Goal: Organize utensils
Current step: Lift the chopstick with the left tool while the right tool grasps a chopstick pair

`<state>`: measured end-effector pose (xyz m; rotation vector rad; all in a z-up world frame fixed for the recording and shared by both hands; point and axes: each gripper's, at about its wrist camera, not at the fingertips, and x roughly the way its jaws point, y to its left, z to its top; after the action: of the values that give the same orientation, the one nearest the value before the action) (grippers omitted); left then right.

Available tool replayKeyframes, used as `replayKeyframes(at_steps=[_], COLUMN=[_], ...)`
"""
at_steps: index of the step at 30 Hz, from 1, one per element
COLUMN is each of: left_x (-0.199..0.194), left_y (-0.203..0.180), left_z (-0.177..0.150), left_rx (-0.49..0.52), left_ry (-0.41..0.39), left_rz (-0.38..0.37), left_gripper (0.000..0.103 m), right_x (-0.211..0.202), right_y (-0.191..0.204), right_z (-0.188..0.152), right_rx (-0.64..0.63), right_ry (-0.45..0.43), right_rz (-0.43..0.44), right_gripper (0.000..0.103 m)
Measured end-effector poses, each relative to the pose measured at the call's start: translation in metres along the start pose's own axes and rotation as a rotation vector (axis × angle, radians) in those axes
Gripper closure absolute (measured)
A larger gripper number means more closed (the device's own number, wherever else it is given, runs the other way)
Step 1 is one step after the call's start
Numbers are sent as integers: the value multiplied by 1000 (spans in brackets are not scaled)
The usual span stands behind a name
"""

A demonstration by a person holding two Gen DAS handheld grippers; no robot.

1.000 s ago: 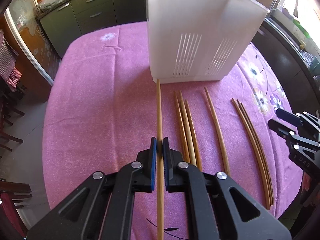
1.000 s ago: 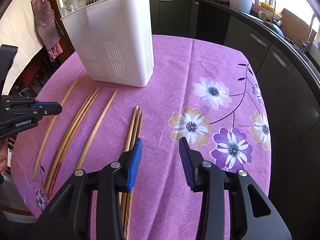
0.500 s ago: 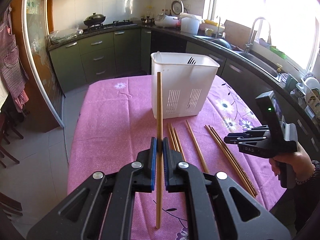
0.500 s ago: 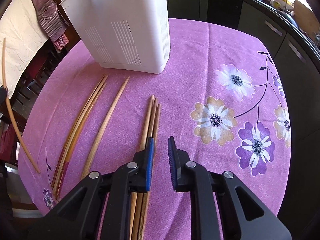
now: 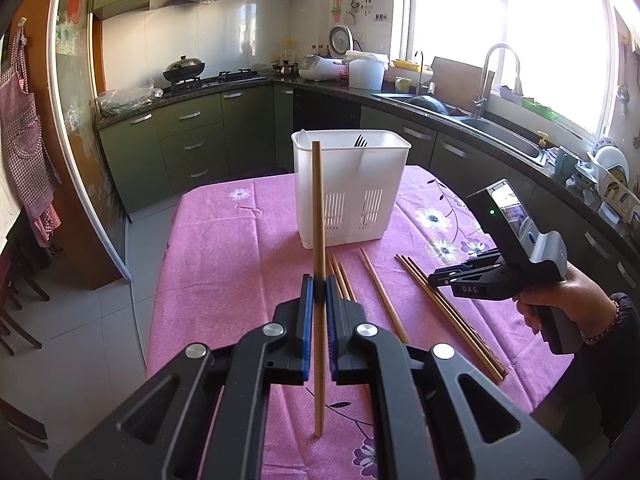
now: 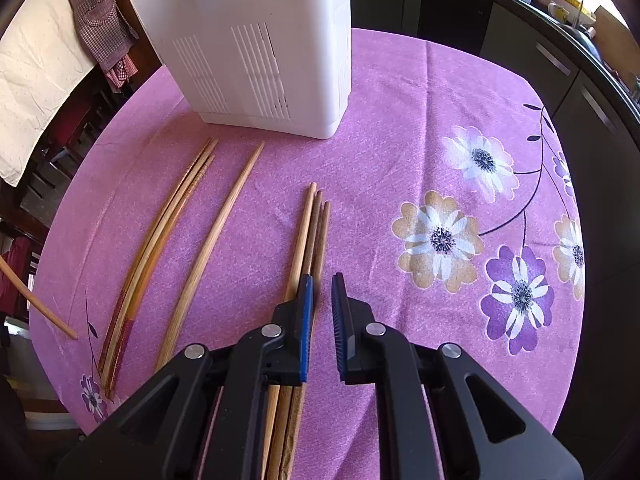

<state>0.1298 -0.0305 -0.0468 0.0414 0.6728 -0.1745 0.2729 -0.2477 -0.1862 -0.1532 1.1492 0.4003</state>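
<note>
My left gripper point(image 5: 317, 292) is shut on a long wooden chopstick point(image 5: 318, 216) and holds it upright, high above the table in front of the white utensil holder point(image 5: 352, 196). The chopstick's lower end shows at the left edge of the right wrist view point(image 6: 36, 306). My right gripper point(image 6: 321, 292) hangs low over a bundle of three chopsticks point(image 6: 310, 236) with its jaws a small gap apart and nothing between them. A single chopstick point(image 6: 216, 236) and another group of chopsticks point(image 6: 160, 240) lie to the left on the tablecloth.
The round table has a pink flowered cloth point(image 6: 400, 120). The holder point(image 6: 256, 40) stands at the far side with a dark utensil point(image 5: 360, 142) inside. Kitchen counters and a sink point(image 5: 480, 120) run behind and right. Floor and chairs lie to the left.
My left gripper has lifted the chopstick off the table and raised it well above. My right gripper has narrowed from wide open to a small gap and moved down over the three chopsticks.
</note>
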Motion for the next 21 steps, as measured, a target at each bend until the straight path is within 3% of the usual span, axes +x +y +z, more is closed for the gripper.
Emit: replayKeyframes(at_steps=[5,13,17,21], left_x=[-7,-10,-11,-11], left_y=[0,-2,-1,1], left_z=[-3,-4,-4,-4], left_rx=[6,18,16,17], left_ry=[-12,-15,-14,-11], left_rz=[-1,4,5,5], left_gripper=[97,97,97,97], right_x=[9,10,-11,-61], right_y=[3,9,9,5], right_z=[4,7,8,6], right_rx=[-4,-12,7,27], right_ry=[32,14,-58,-204], right_rz=[4,-33,-19,-5], right_gripper=[93,96,97,97])
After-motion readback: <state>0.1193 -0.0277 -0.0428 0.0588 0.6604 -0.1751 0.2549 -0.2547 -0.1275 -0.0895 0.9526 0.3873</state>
